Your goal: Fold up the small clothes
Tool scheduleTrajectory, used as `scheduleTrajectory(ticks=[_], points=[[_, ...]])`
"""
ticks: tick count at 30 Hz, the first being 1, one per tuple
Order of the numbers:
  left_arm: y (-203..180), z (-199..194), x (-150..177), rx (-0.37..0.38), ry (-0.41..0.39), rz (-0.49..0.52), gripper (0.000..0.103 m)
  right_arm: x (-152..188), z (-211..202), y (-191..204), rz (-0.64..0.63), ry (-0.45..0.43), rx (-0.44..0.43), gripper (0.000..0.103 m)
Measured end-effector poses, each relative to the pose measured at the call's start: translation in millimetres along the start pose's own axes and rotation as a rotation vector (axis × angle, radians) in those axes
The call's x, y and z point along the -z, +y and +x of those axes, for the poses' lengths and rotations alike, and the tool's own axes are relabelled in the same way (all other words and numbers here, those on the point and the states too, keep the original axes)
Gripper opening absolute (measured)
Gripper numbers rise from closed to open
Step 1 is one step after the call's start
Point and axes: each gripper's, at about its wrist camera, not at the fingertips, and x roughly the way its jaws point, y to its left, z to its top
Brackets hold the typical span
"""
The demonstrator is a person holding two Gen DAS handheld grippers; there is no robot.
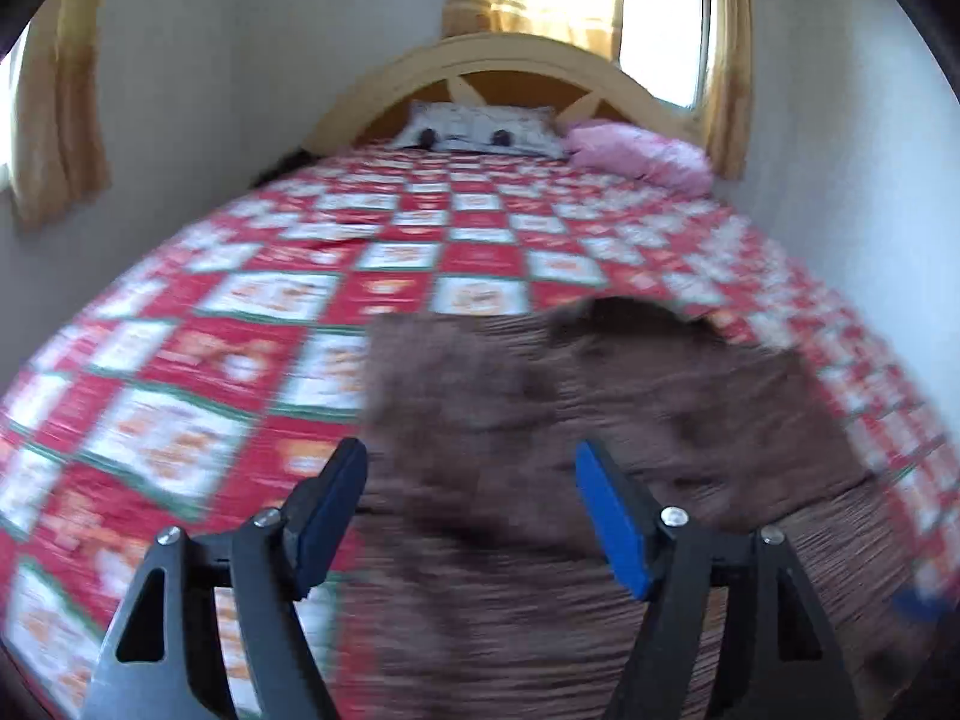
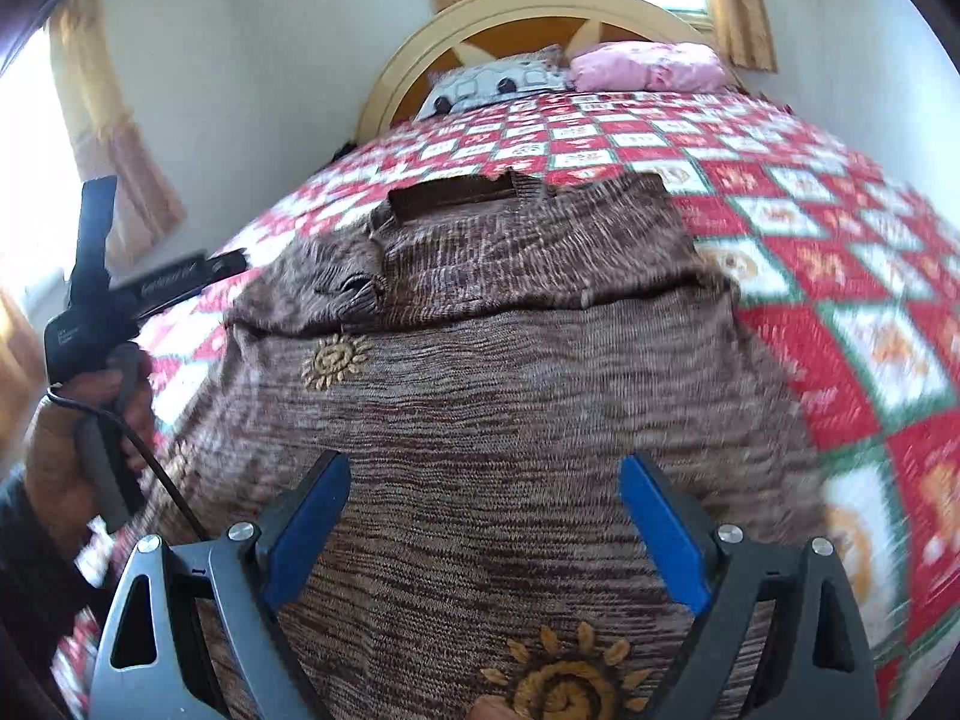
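Bed: a red, white and green checked quilt [image 2: 798,222] covers the whole bed and carries everything.
Far end: an arched wooden headboard [image 2: 510,6] stands against the wall, with a white patterned pillow [image 2: 498,81] on the left and a pink pillow [image 2: 648,66] on the right, touching each other.
Surroundings: yellow curtains [image 1: 60,114] hang at the left wall, and more hang at the window [image 1: 666,18] behind the headboard.
Sweater: a brown knitted sweater [image 2: 480,408] lies flat on the near part of the quilt, neck opening at the far edge. Its upper part is folded across, with a sleeve end lying on the body left of centre. Golden sun motifs [image 2: 333,360] are stitched on the front.
In the way: nothing lies on the sweater.
Left gripper [image 1: 471,516]: jaws wide apart, nothing between the blue pads; it tilts down over the left part of the sweater, in a blurred view.
Left hand [image 2: 78,444]: wraps the gripper handle at the left edge of the sweater, a black cable trailing from it.
Right gripper [image 2: 486,534]: jaws wide apart and empty, tilted down above the near middle of the sweater, whether it touches the knit cannot be told.
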Motion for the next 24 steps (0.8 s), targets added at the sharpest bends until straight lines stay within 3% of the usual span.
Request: scheduleTrajectory(ticks=[3, 6, 8, 9, 11, 15, 16, 17, 18, 20, 22, 24], points=[[28, 9, 8, -0.081, 0.043, 0.028, 0.075, -41, -3, 13, -0.030, -0.005, -0.049, 0.092], [43, 32, 12, -0.037, 0.145, -0.004, 0.075, -79, 12, 36, -0.102, -0.013, -0.022, 0.086], [44, 45, 16, -0.031, 0.171, -0.004, 0.075, -99, 38, 55, -0.156, 0.034, -0.021, 0.074], [45, 48, 17, -0.027, 0.186, -0.014, 0.075, -109, 61, 68, -0.190, 0.087, -0.026, 0.073], [47, 52, 22, 0.015, 0.201, -0.031, 0.079, -116, 90, 86, -0.238, 0.140, -0.010, 0.072], [54, 52, 26, 0.039, 0.199, -0.087, 0.086, -110, 154, 125, -0.431, 0.197, 0.102, 0.072], [57, 51, 27, 0.050, 0.199, -0.101, 0.087, -107, 174, 130, -0.451, 0.229, 0.139, 0.068], [58, 50, 28, 0.057, 0.198, -0.109, 0.087, -106, 181, 129, -0.455, 0.239, 0.158, 0.054], [59, 49, 29, 0.061, 0.197, -0.113, 0.087, -108, 187, 128, -0.446, 0.234, 0.182, 0.047], [58, 50, 29, 0.066, 0.196, -0.112, 0.088, -119, 183, 118, -0.364, 0.202, 0.157, 0.032], [58, 52, 28, 0.066, 0.198, -0.109, 0.090, -131, 176, 106, -0.300, 0.171, 0.165, 0.020], [55, 54, 28, 0.056, 0.204, -0.095, 0.091, -142, 171, 86, -0.238, 0.152, 0.198, 0.017]])
